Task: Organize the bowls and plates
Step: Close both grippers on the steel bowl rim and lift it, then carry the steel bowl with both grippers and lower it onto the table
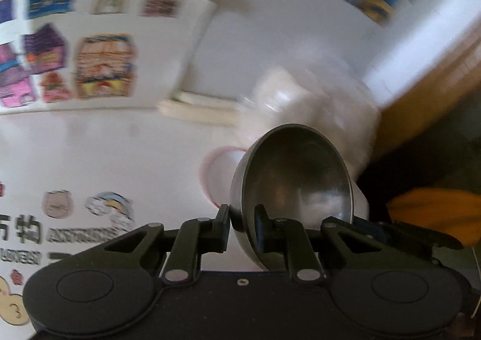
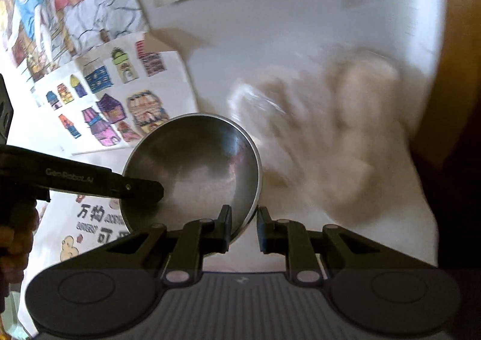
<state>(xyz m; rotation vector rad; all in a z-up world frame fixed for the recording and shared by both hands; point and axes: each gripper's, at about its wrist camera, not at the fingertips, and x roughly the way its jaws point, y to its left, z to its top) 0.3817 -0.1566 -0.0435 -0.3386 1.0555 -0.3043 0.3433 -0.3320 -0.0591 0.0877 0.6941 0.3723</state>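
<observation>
A small steel bowl [image 1: 294, 180] is held tilted on edge above the white table. My left gripper [image 1: 243, 219] is shut on its rim, one finger outside and one inside. In the right wrist view the same bowl [image 2: 198, 168] faces the camera, with the left gripper's finger [image 2: 141, 188] reaching into it from the left. My right gripper [image 2: 244, 221] has its two fingers either side of the bowl's near rim, closed on it. A pink-rimmed white dish [image 1: 219, 171] lies on the table behind the bowl.
Blurred white crumpled plastic or cloth [image 1: 315, 105] [image 2: 345, 129] lies on the table beyond the bowl. Coloured drawing sheets [image 1: 90, 63] [image 2: 114, 99] cover the table's left side. The table edge and a wooden floor [image 1: 427, 75] are to the right.
</observation>
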